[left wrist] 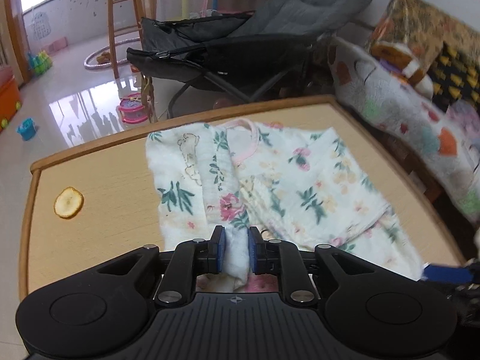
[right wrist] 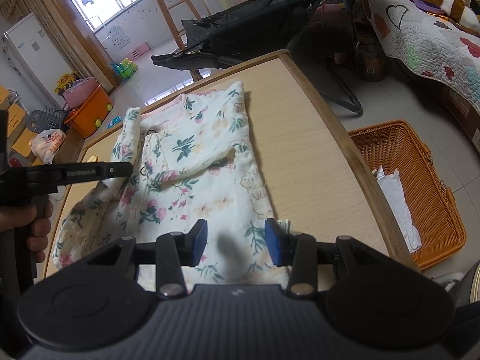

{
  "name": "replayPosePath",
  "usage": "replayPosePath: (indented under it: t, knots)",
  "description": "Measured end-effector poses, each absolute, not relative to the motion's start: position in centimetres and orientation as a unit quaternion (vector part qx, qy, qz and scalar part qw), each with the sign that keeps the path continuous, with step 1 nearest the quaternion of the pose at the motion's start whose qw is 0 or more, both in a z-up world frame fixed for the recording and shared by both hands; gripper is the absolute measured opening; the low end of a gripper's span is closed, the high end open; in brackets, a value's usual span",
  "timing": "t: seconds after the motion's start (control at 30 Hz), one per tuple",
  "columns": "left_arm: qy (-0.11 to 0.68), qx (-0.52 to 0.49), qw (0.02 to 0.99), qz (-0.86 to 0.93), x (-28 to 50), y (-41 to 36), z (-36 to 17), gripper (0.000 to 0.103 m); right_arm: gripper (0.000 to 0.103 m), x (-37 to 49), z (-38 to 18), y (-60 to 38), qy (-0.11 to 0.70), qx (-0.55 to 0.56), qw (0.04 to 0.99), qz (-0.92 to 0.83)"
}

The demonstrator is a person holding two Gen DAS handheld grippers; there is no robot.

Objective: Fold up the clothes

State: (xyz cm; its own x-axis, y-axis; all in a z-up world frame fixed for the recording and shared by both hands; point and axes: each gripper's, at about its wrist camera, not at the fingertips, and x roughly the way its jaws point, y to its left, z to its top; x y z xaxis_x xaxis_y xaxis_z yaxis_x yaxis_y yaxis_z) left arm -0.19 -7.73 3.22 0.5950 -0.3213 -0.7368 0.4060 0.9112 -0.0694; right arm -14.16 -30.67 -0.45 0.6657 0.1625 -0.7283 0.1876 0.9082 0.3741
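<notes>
Left hand-held gripper pinches garment hem, lower centre; right hand-held gripper spread. My worry: one-sided pull skews fold.

I am holding my right gripper open over the floral baby garment lying on the wooden table.

Only near-legible text: white lettering on the left gripper's black finger bar in the right wrist view, reads roughly "OpenRobot.AI", blurred. The white cabinet far left of the table carries small labels, the red-printed plastic bag left of the table has print, both too small to read. Nothing readable in the left wrist view.
</notes>
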Motion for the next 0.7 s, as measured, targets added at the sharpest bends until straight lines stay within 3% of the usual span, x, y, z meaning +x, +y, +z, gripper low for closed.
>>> replayPosePath:
  t: [0.07,0.13,0.53,0.7]
  knots:
    - [0.398,0.039,0.893,-0.206,-0.3,-7.5,3.4,0.047,0.042,-14.2,-0.5,-30.7,0.409,0.214,0.887,-0.007]
    - [0.395,0.025,0.895,-0.208,-0.4,-7.3,3.6,0.05,0.042,-14.2,-0.5,-30.7,0.409,0.214,0.887,-0.007]
    - [0.43,-0.024,0.877,-0.215,0.4,-7.8,1.4,0.05,0.042,-14.1,-0.4,-30.6,0.41,0.211,0.888,-0.008]
    - [0.41,-0.048,0.884,-0.219,-0.1,-7.5,1.9,0.05,0.042,-14.2,0.0,-30.6,0.403,0.205,0.892,-0.008]
